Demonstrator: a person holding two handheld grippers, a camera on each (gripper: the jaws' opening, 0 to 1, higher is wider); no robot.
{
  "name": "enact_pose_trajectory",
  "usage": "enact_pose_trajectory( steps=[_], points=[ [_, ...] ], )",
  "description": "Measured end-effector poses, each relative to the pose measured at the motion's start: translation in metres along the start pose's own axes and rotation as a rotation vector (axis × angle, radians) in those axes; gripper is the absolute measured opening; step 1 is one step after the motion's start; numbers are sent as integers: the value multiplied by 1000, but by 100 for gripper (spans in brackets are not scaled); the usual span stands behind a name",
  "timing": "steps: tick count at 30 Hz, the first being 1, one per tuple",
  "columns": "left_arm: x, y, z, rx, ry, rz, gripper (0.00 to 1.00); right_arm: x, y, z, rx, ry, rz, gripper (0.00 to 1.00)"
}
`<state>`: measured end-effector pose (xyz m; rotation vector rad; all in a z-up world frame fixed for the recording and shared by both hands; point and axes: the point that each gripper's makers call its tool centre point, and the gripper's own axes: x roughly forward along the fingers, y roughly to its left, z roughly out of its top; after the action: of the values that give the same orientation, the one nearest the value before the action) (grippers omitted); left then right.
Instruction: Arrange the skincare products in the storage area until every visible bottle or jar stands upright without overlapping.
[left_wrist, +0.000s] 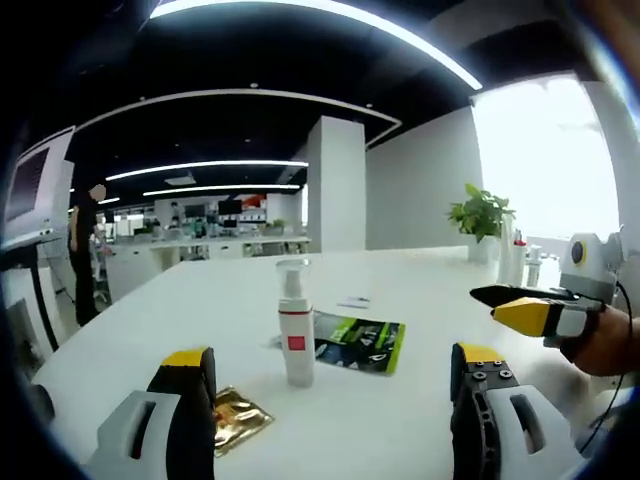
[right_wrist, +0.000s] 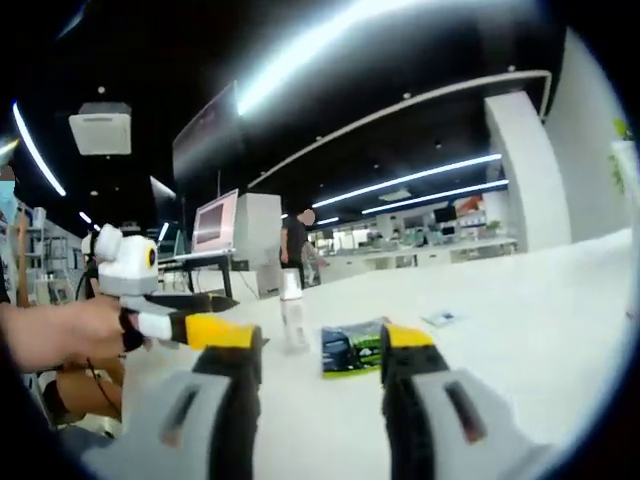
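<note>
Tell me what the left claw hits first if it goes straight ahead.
Probably the upright pump bottle, standing on the white table between the open left claw's jaws and ahead of them; depth is uncertain.

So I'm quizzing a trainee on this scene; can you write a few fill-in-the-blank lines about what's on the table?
1. The pump bottle stands ____ on the white table.
2. The band on the bottle is ____ in colour.
3. The green and black packet lies ____ on the table beside the bottle.
4. Near the left gripper, whose jaws are open, lies a crumpled ____ coloured sachet.

Missing words: upright; red; flat; gold
</note>
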<state>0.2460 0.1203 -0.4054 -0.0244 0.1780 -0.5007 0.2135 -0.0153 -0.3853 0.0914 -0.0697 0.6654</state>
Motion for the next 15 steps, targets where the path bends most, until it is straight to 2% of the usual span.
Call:
enact_pose_trajectory(
  steps=[5, 10, 15],
  points=[
    [10, -2, 2, 3, -2, -1, 100, -8, -2, 3, -8, 9, 9, 51],
    [21, -10, 3, 5, 3, -18, 96, -19, -4, 10, -12, 10, 7, 53],
    [29, -12, 11, 11, -22, -21, 94, -30, 0, 9, -12, 24, 29, 60]
  ],
)
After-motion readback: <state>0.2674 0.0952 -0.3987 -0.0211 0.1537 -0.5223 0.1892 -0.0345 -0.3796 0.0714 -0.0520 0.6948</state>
